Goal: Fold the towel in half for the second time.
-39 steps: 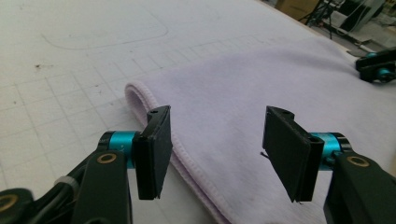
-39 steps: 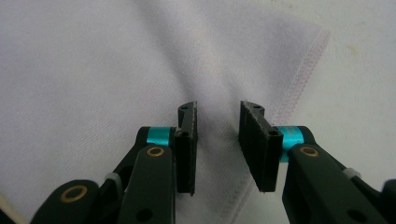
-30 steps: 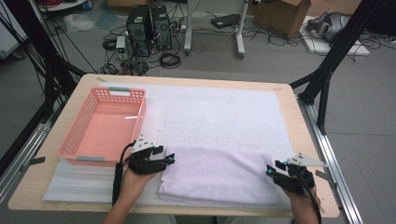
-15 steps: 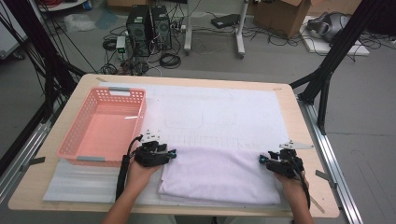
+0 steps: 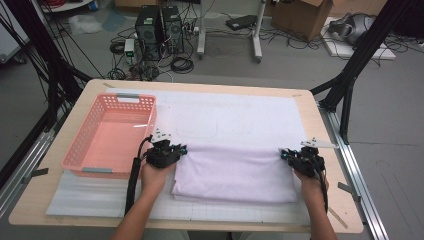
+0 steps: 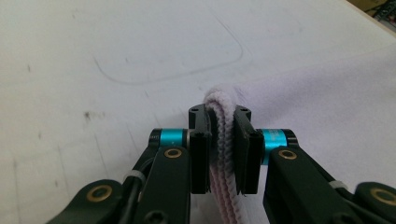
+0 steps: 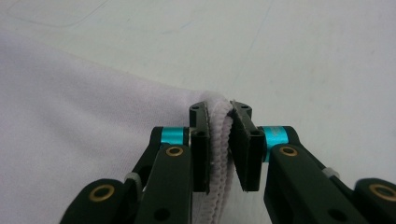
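Note:
A folded pale lilac towel [image 5: 235, 170] lies on the white mat near the table's front edge. My left gripper [image 5: 172, 150] is shut on the towel's far left corner. In the left gripper view the layered towel edge [image 6: 223, 140] is pinched between the black jaws of that gripper [image 6: 224, 123]. At the towel's far right corner my right gripper [image 5: 290, 156] is shut too. The right gripper view shows that gripper [image 7: 220, 121] clamping the doubled hem of the towel [image 7: 70, 102].
A pink plastic basket [image 5: 84, 150] stands on the left of the table, just beside my left hand. The white mat [image 5: 235, 115] covers most of the wooden table [image 5: 327, 150]. Computers, cables and stands lie on the floor beyond the table.
Both grippers have moved forward, away from the person, carrying the towel's corners. The towel's far edge now lies farther up the mat.

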